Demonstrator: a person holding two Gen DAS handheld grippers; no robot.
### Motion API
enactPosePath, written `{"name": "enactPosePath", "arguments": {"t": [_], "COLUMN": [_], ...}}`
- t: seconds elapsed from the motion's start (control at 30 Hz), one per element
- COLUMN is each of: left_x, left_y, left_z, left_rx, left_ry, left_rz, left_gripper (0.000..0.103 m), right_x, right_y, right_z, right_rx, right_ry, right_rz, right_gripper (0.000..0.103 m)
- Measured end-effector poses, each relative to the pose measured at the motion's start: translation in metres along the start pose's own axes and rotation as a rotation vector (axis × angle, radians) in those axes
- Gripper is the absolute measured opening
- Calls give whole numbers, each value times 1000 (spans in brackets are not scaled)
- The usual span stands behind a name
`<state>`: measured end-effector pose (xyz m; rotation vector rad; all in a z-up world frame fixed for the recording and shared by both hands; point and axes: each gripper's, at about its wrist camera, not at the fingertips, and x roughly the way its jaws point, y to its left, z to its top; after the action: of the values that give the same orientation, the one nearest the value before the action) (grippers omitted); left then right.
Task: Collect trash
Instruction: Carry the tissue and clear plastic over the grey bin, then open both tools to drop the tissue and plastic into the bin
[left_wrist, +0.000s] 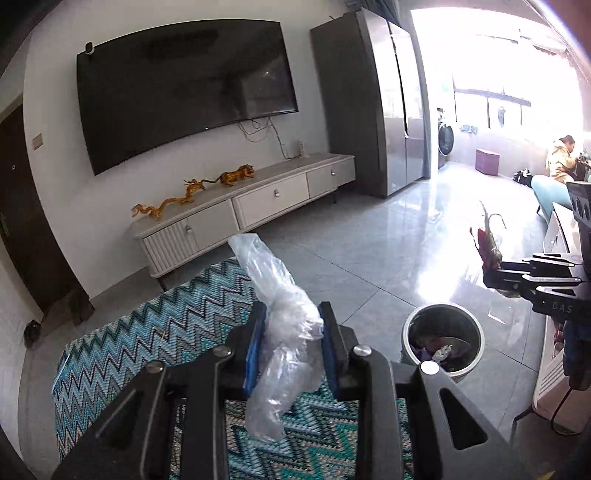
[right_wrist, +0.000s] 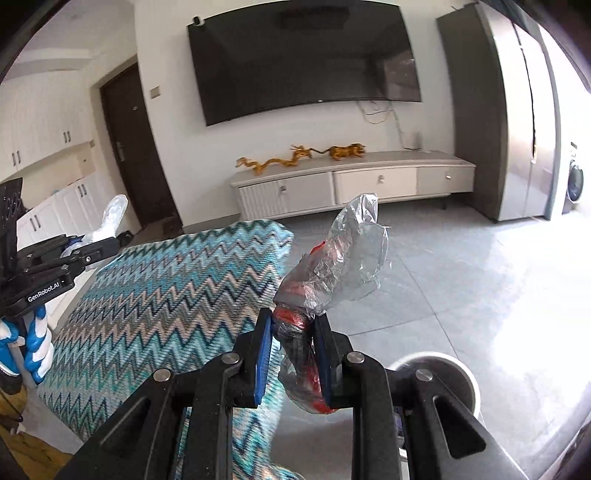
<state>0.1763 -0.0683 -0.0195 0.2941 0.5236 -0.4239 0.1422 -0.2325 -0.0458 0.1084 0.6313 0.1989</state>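
Note:
My left gripper is shut on a crumpled clear plastic bag, held above the zigzag rug; it also shows at the left of the right wrist view. My right gripper is shut on a red and clear plastic wrapper, held up in the air; it shows at the right of the left wrist view with the wrapper. A round white trash bin with some rubbish inside stands on the floor, right of the left gripper and just below the right gripper.
A blue zigzag rug lies on the grey tiled floor. A low white TV cabinet stands under a wall TV. A tall grey cabinet stands to the right. White furniture is at the far right.

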Motion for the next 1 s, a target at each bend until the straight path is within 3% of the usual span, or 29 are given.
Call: {"name": "enactPosePath", "arguments": {"t": [0.2,0.4,0.53,0.77,1.0], "left_x": [35,93,143,218,272], "left_y": [-61,-121,-160,-217,-249], "left_z": [14,24,25,17,15], "left_rx": [83,141,137,114,81], "left_ry": [46,150,274,432,501], "left_rz": [-62,-162,-286,-438,-490], "left_gripper": [27,27,27,29,29], "right_x": [-8,2,19,61,101], "right_y": [-54,-111,-149,-211,-248], "right_z": [-23,-55,-80,-129,-144], "right_rx": [83,195,272,420,478], "right_ry": [4,41,95,196,258], "right_rz": [-50,-81,-102,-130,-151], "right_gripper": [21,21,21,21,23]}}
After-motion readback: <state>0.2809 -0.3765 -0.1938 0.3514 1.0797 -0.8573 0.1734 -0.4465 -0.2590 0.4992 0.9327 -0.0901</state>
